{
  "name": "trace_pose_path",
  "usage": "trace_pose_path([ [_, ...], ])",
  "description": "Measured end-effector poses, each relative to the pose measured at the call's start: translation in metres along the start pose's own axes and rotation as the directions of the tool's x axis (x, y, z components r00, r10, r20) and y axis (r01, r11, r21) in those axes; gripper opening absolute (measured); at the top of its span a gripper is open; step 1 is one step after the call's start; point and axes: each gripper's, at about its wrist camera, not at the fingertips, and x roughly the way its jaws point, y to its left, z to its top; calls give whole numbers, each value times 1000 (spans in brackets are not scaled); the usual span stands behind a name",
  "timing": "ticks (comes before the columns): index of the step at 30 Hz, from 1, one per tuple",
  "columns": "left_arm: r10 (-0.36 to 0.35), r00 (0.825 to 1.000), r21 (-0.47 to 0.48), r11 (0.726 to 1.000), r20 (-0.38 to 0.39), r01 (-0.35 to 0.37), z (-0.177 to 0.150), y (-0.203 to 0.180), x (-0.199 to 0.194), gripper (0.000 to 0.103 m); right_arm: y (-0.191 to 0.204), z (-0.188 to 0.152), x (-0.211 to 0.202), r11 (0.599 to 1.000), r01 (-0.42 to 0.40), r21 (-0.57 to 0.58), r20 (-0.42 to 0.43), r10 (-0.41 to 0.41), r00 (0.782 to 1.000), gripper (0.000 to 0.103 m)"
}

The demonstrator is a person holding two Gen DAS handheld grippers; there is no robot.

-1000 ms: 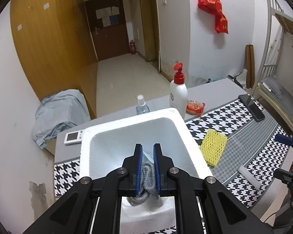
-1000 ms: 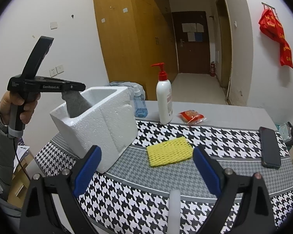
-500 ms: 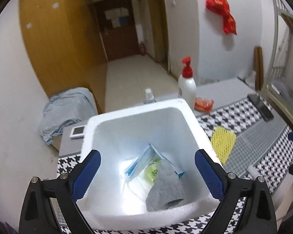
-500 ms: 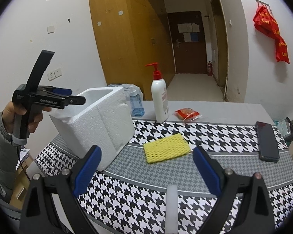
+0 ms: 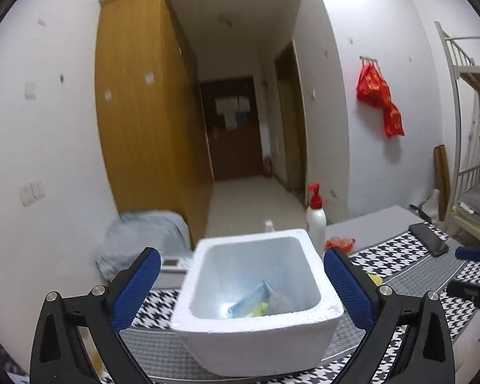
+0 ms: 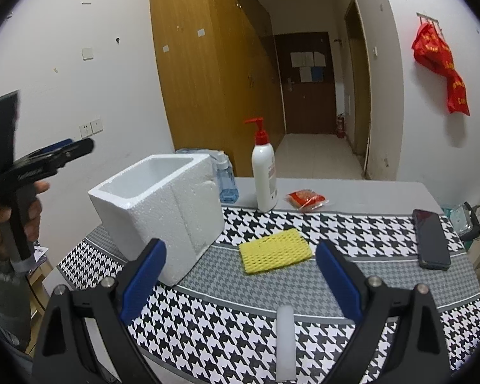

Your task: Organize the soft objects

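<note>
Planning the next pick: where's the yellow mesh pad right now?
In the right wrist view the yellow pad lies flat on the tablecloth, right of the foam box and in front of the pump bottle.

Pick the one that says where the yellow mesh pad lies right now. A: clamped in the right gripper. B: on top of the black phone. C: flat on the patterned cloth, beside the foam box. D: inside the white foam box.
C: in the right wrist view the yellow mesh pad lies flat on the patterned cloth, apart from the foam box.
</note>
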Motion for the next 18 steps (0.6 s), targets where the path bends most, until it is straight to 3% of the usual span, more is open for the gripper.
trace_pose_path([
  [6, -25, 999, -17, 1000, 42, 26, -5, -4, -21, 102, 8, 1, -5, 1000, -5, -9, 16, 5, 1000, 97],
  [15, -7, 985, -92, 996, 171, 23, -25, -4, -50, 102, 13, -1, -15, 1000, -1, -10, 53, 1, 999, 97],
  [18, -1, 983, -94, 995, 182, 18, -36, -13, -54, 102, 14, -3, -18, 1000, 11, -10, 67, -10, 998, 97],
])
